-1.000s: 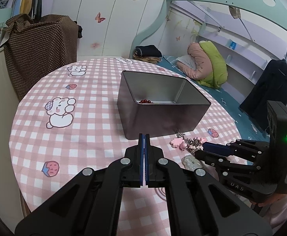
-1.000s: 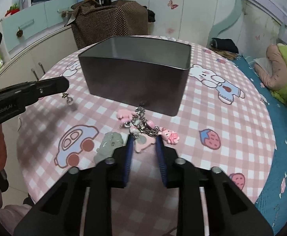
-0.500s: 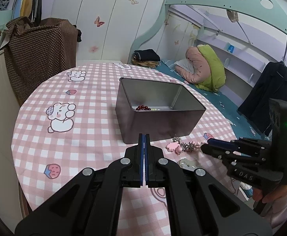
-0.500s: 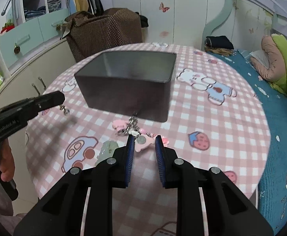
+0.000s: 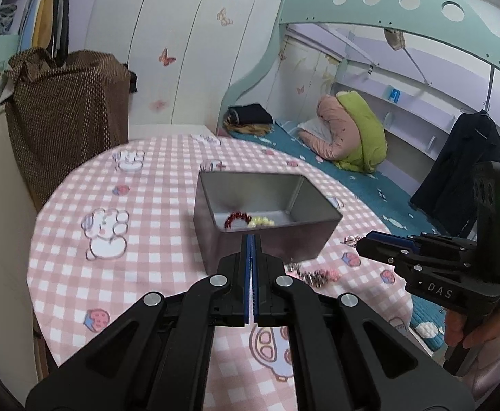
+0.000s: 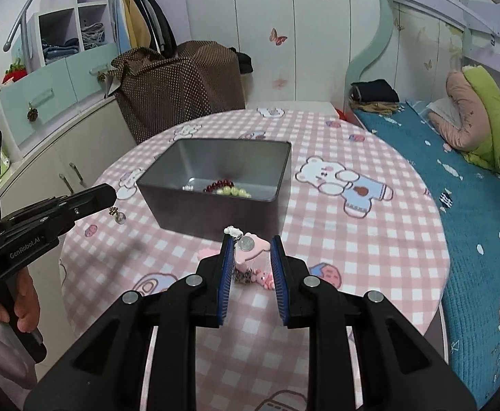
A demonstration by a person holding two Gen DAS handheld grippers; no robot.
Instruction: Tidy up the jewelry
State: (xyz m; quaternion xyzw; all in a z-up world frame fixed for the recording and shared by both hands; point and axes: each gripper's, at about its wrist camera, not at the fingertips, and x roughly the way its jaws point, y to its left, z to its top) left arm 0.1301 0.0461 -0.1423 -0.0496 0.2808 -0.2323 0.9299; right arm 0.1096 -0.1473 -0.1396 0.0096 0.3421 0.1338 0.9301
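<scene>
Silver-toned and small, a drop earring [image 6: 118,217] is hanging from the tip of my left gripper [image 5: 251,250], whose blue pads are pressing together on its hook. Just ahead of that gripper and slightly below it, the grey metal tin [image 5: 318,202] is sitting open on the pink checked tablecloth [image 6: 352,239], with a red bead bracelet [image 5: 234,219] and a pale bead bracelet [image 5: 261,221] lying on its floor.

To the right, my right gripper [image 6: 251,243] is holding a pink charm bunch [image 6: 253,251] between its pads, which are standing part-way apart around it. The chain is trailing down below the fingers, and I cannot tell whether its end is clear of the cloth.

I judge both pieces are now on their way to the tin. Next, each gripper needs to travel forward over the near rim, then spread its pads so the jewelry drops inside. The dangling chain could snag on that rim.
</scene>
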